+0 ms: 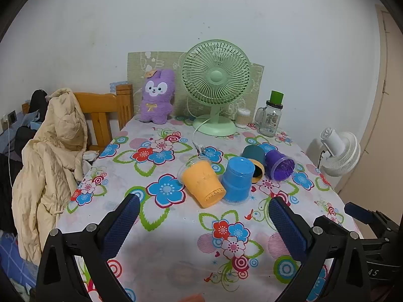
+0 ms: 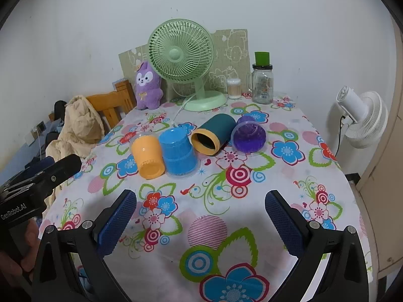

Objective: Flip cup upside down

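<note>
Four cups sit mid-table on the floral cloth [image 1: 176, 239]. An orange cup [image 1: 202, 184] [image 2: 148, 157] lies on its side, mouth toward me. A blue cup [image 1: 238, 179] [image 2: 178, 153] stands upside down. A teal cup with a yellow rim [image 1: 255, 159] [image 2: 214, 134] and a purple cup [image 1: 279, 164] [image 2: 249, 134] lie on their sides. My left gripper [image 1: 204, 210] is open and empty, short of the orange and blue cups. My right gripper [image 2: 200, 205] is open and empty, nearer the table's front. The left gripper also shows at the left of the right wrist view [image 2: 37, 181].
A green desk fan [image 1: 215, 85] [image 2: 183, 60], a purple plush [image 1: 156, 98], a cotton-swab tub [image 2: 233, 88] and a glass jar with a green lid [image 1: 272, 118] [image 2: 262, 80] stand at the table's back. A wooden chair with a beige jacket [image 1: 50, 163] is left; a white fan [image 2: 362, 118] is right.
</note>
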Tool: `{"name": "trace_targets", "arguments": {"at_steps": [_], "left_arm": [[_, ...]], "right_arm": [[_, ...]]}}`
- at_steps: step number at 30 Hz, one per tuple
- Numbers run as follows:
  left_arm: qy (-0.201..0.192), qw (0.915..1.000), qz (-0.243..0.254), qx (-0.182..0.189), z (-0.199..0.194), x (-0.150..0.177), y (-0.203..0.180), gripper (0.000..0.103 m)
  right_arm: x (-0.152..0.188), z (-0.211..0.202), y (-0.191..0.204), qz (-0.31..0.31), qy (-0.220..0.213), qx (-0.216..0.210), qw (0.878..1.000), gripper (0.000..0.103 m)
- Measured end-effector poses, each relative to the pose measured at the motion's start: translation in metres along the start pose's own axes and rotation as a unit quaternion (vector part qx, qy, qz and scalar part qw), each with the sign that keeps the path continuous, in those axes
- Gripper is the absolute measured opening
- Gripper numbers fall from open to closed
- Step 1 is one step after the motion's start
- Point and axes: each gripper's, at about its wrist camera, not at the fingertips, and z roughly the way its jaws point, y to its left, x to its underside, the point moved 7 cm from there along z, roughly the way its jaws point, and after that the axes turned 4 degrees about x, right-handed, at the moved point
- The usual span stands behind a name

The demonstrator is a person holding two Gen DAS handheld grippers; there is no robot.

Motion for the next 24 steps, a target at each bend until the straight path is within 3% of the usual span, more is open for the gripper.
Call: {"name": "trace_targets", "arguments": {"at_steps": [24], "left_arm": [[0.008,1.0,-0.005,0.001,0.0047,0.0075,0.002,0.103]], "right_arm": [[0.001,0.001,-0.0025,0.002,0.005,0.0,1.0,0.103]]}}
